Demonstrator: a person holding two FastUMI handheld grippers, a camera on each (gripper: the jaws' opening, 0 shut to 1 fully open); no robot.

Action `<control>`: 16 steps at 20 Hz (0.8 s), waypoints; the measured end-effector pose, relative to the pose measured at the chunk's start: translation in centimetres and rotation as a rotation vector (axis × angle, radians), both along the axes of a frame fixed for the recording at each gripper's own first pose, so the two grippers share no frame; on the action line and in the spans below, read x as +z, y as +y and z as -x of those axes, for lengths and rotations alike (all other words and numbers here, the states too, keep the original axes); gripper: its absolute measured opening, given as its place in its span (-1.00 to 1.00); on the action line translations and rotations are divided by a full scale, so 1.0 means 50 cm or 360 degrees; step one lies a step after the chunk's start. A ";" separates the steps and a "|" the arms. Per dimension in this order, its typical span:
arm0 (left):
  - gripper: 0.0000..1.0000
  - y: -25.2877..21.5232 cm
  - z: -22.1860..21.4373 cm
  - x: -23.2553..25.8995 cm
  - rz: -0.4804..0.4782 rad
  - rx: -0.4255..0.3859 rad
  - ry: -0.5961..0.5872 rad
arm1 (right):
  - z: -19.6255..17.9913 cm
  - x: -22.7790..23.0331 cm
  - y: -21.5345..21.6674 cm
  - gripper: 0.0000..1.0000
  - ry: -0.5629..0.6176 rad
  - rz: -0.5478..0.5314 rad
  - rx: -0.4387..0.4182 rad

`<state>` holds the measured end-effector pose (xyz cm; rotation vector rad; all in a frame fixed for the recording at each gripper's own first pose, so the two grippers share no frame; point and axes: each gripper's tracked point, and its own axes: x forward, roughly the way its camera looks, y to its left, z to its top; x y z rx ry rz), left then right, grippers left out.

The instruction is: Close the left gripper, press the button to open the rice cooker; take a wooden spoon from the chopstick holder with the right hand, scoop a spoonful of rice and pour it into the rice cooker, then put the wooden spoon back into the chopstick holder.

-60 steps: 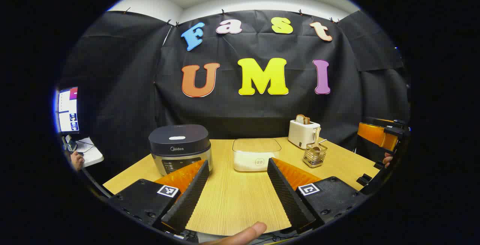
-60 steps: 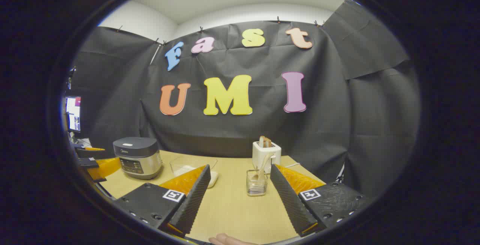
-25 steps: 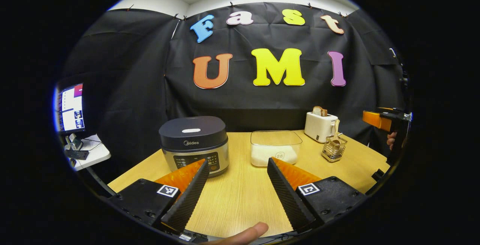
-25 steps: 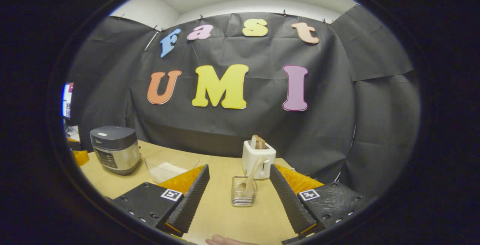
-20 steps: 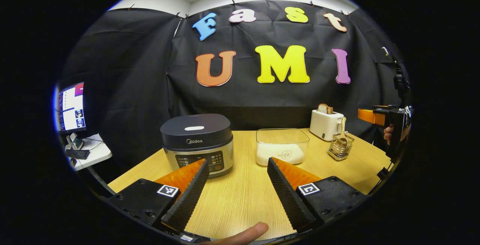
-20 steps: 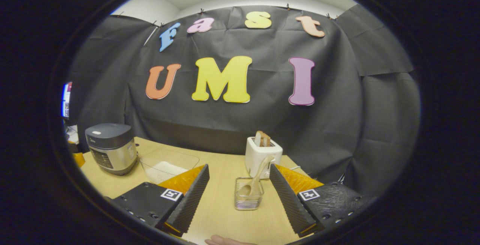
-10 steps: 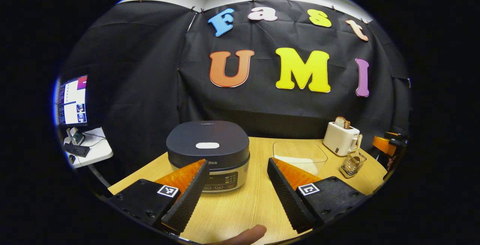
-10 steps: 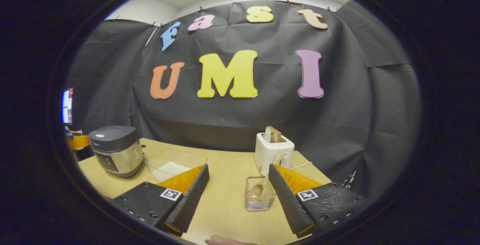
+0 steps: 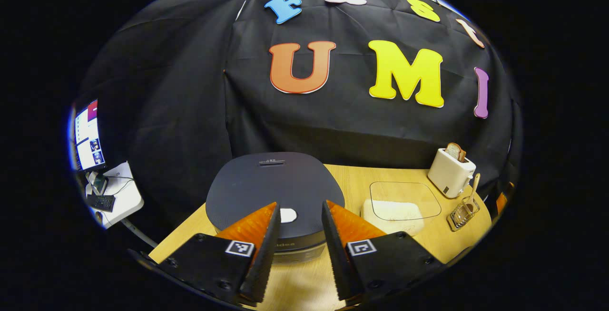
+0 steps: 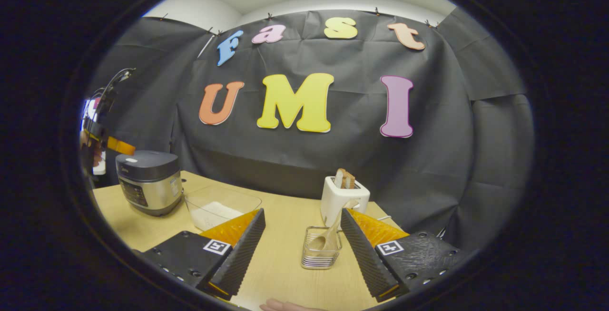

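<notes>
Straight ahead at 12 o'clock in the left gripper view, the white button on the dark lid of the rice cooker sits right in the gap between the two fingers of the left gripper. The fingers are close to each other but not yet touching, so they need to come together before the push, I think. The lid is down. Over at 3 o'clock on the table is the clear rice box with white rice low inside it. Past it, near 3 o'clock too, stands the wire chopstick holder with the wooden spoon poking up, next to the white toaster with bread in its slot. Now the right gripper view. The right gripper has its fingers wide apart and holds nothing. The chopstick holder is just ahead at 12 o'clock, between the fingers. The wooden spoon stands in it, bowl down, handle leaning up toward 1 o'clock. This gripper is the nearer one to the spoon. The rice box lies at 10 o'clock, and the rice cooker is farther out at 9 o'clock, with the left gripper just above its lid.
</notes>
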<state>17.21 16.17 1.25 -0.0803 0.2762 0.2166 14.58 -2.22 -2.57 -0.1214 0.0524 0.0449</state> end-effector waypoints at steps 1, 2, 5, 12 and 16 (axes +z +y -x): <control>-0.03 0.004 -0.008 -0.004 0.0002 0.0001 0.0029 | 0.001 -0.004 -0.004 0.91 -0.0004 -0.0002 0.0005; -0.39 0.003 -0.016 -0.008 0.0012 -0.0008 0.0061 | 0.000 -0.008 -0.007 0.91 -0.0004 -0.0011 0.0011; -0.82 0.024 -0.027 -0.018 0.0056 0.0028 0.0122 | -0.005 -0.029 -0.016 0.90 0.0010 -0.0053 0.0027; -0.94 0.040 -0.034 -0.052 0.0158 0.0053 0.0273 | -0.018 -0.068 -0.035 0.91 0.0029 -0.0144 0.0051; -0.95 0.037 -0.028 -0.059 0.0147 0.0016 0.0323 | -0.019 -0.085 -0.045 0.94 0.0066 -0.0207 0.0072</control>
